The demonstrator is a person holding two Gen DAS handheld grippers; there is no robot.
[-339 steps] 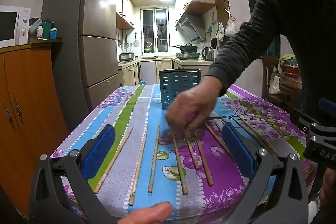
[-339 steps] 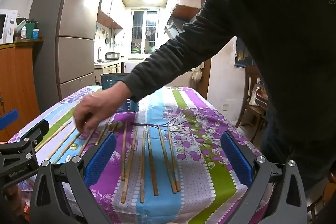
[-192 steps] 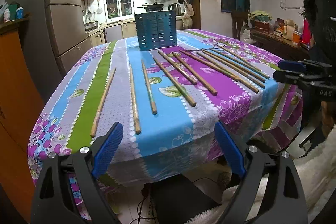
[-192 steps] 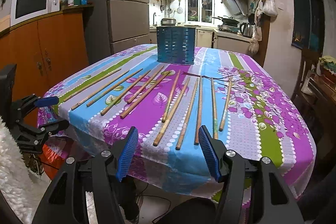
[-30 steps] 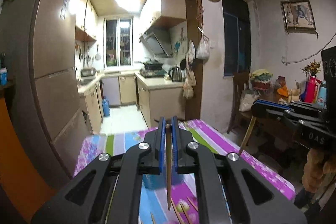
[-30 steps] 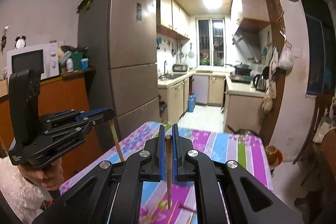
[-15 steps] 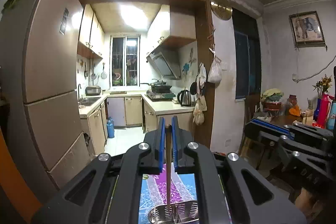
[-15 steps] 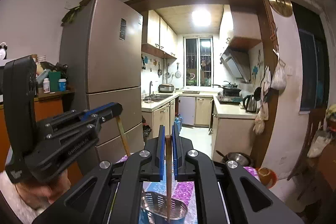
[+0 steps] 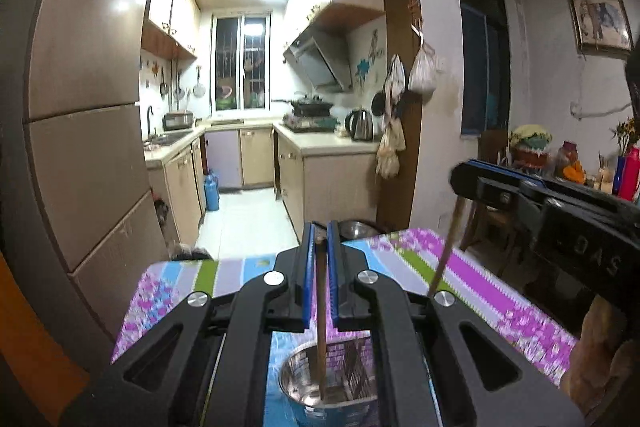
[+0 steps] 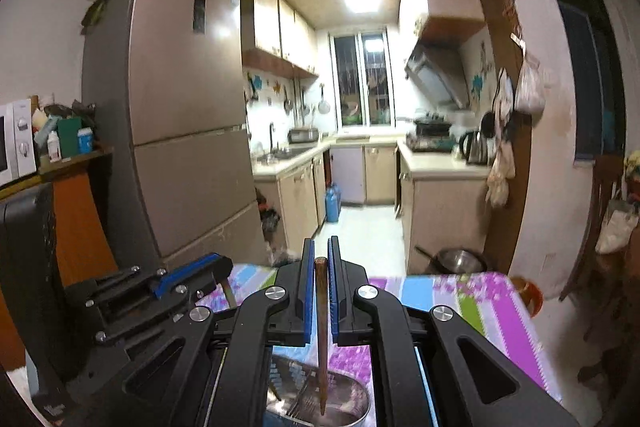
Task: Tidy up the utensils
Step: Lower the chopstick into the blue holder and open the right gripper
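Two chopsticks are in my grip, one in each gripper. Of writing I can read only "DAS", seen upside down on the black body of my right gripper (image 9: 472, 183) at the right edge of the left wrist view; the moulded lettering on my left gripper (image 10: 218, 277), at the lower left of the right wrist view, is too small and blurred to make out, and the dark sticker on the refrigerator (image 10: 172, 131) door shows no legible text. In the left wrist view the blue pads (image 9: 307, 287) of my left gripper stand nearly together at the lower centre of the frame, pinched on the left chopstick (image 9: 321, 323), which runs almost straight down from between them with its top end just above the pad tips and its lower end inside the shiny metal utensil holder (image 9: 296, 387) at the bottom centre. In the right wrist view my right gripper is closed the same way on the right chopstick (image 10: 321, 335), upright between the pads, its tip reaching down into the holder's rim at the bottom of the frame; the holder's mouth sits directly below both sets of jaws. From the left wrist view the right chopstick hangs slanting from the other gripper at centre right, above the floral tablecloth (image 9: 480, 291).
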